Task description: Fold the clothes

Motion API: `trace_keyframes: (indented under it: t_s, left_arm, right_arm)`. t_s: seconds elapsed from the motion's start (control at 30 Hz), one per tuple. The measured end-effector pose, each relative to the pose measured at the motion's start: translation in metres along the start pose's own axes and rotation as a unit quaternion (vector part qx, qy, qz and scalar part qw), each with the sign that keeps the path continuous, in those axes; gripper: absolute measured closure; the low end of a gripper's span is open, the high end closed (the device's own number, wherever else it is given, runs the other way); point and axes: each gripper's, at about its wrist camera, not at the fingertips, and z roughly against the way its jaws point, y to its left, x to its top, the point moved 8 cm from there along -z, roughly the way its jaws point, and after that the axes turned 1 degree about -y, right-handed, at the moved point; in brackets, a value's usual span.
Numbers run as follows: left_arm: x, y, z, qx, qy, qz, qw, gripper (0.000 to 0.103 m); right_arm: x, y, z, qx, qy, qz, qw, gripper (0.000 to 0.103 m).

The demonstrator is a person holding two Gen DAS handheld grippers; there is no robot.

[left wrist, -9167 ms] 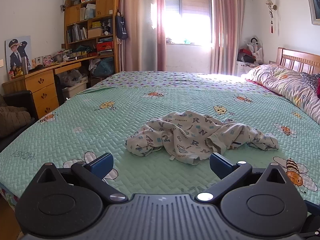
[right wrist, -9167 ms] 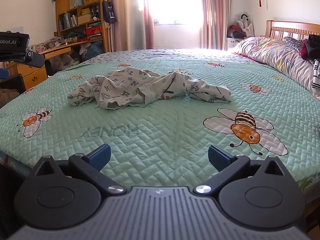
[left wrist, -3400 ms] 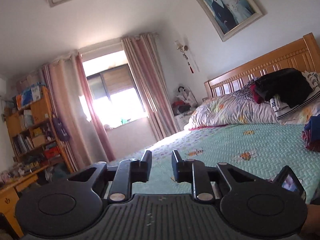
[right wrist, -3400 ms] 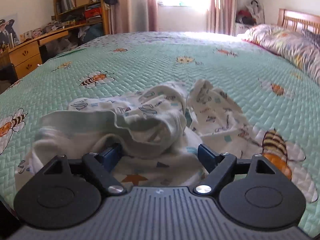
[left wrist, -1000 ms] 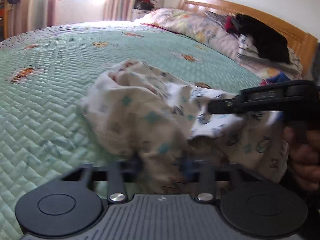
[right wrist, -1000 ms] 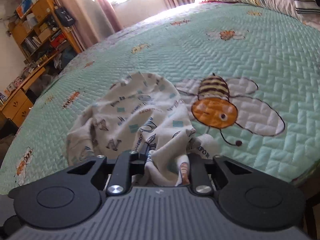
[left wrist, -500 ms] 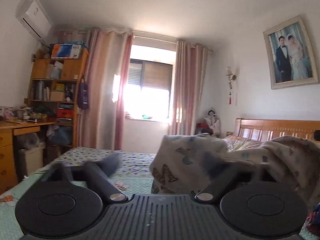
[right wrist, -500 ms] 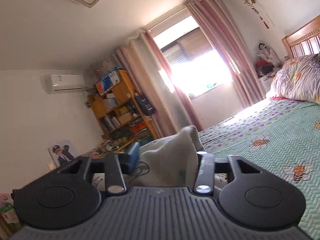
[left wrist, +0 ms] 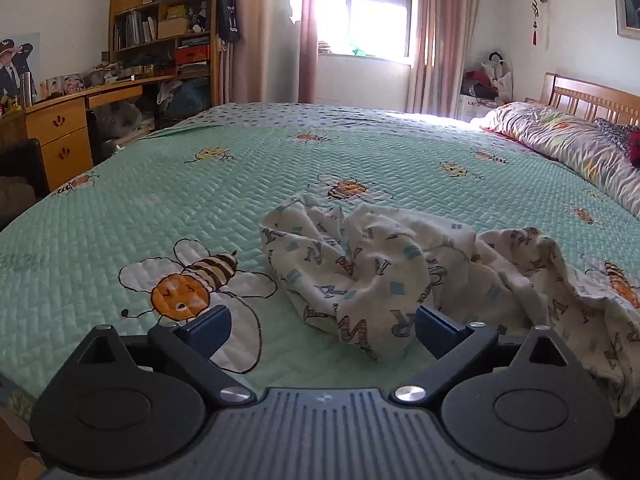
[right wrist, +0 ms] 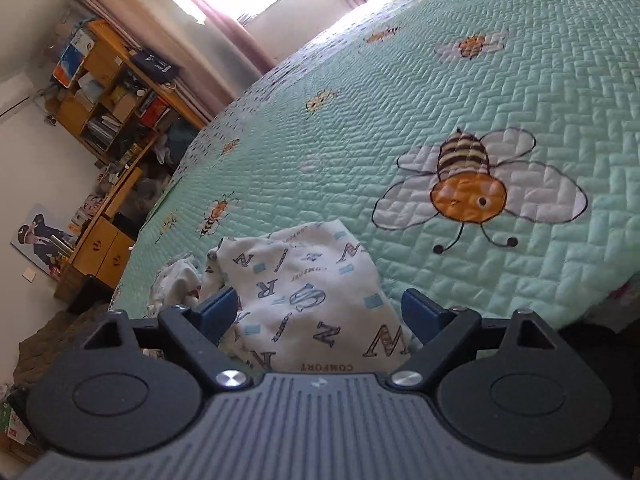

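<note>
Crumpled letter-print garment (left wrist: 384, 276) on bedspread (left wrist: 200, 200)

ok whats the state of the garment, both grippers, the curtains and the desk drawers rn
garment: crumpled, unfolded, lying on the bed
left gripper: open, holding nothing
right gripper: open, over the garment, not gripping it
curtains: drawn apart
desk drawers: shut

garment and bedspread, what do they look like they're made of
Garment: looks like thin, soft cotton knit, matte; it slumps in loose wrinkles, cream with printed letters. Bedspread: seems a quilted, padded fabric, mint green with a faint sheen; stitched zigzag ridges and bee pictures. Exact fibres can't be told.
</note>
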Motion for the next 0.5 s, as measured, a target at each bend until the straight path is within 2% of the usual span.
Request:
trace_keyframes:
  t_s: [0.13,0.2,0.33,0.43,0.47,0.5]
  left_arm:
    - [0.014,-0.030,-0.006,-0.033,-0.008,-0.009,0.9994,0.001]
    - [0.012,-0.050,-0.016,-0.040,-0.001,-0.019,0.9990,0.001]
    - [0.002,-0.066,-0.017,-0.056,0.012,-0.033,0.9978,0.001]
    - [-0.009,-0.069,-0.022,-0.060,0.023,-0.033,0.9974,0.001]
    - [-0.011,-0.069,-0.022,-0.061,0.026,-0.032,0.9973,0.001]
    - [-0.013,-0.070,-0.023,-0.061,0.028,-0.030,0.9973,0.001]
  right_arm:
    - [0.022,0.023,-0.014,0.011,-0.017,0.040,0.999,0.013]
    - [0.028,0.029,-0.045,0.007,-0.003,0.065,0.998,0.013]
    - [0.038,0.016,-0.114,-0.019,0.044,0.062,0.997,0.013]
    - [0.027,0.009,-0.164,-0.002,0.120,0.031,0.992,0.014]
    - [0.023,0.014,-0.170,0.006,0.126,0.041,0.991,0.017]
    - [0.020,0.025,-0.172,0.015,0.130,0.057,0.990,0.050]
